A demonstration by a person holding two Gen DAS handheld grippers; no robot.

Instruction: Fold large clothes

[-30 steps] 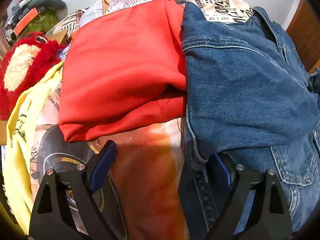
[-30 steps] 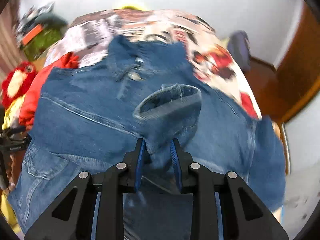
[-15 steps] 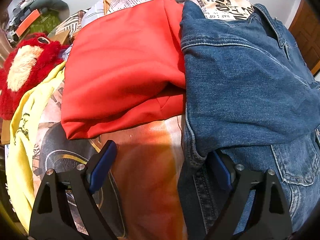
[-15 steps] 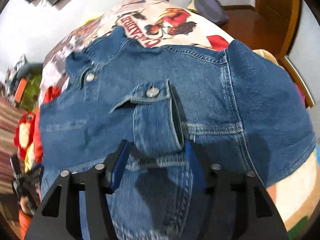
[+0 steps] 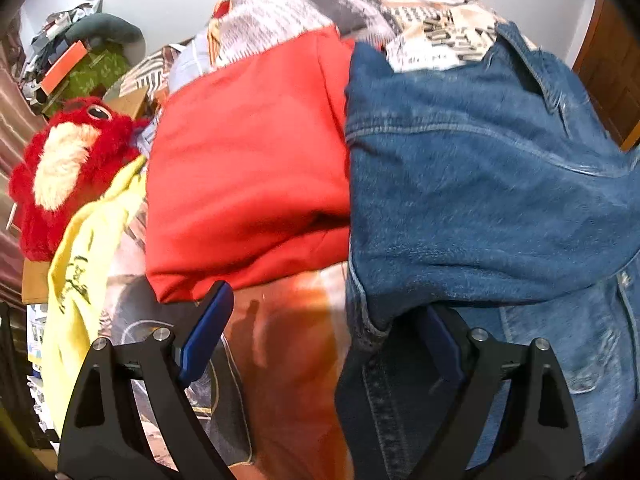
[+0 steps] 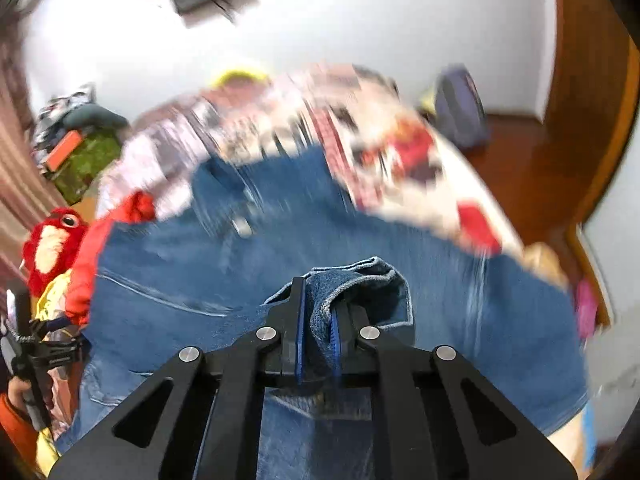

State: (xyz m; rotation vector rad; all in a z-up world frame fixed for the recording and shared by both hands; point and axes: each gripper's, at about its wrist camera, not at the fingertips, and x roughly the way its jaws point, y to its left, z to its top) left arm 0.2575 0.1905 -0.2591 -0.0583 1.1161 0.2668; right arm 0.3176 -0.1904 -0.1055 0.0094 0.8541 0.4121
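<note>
right gripper (image 6: 318,330): jaws have just been closing and now pinch a bunched fold of the denim jacket (image 6: 280,276), with cloth pressed between the blue pads. left gripper (image 5: 320,344): jaws spread wide, one blue pad over the printed bedspread (image 5: 288,360) and the other tucked under the jacket's near edge, pressing on nothing. the jacket lies spread across the bed, just beside a folded red garment (image 5: 248,168), with a yellow garment (image 5: 80,280) and a red plush toy (image 5: 60,168) further left.

A bare strip of bedspread (image 5: 288,344) lies passable between red garment (image 5: 248,168) and denim jacket (image 5: 480,184) (apparently touching farther back).
</note>
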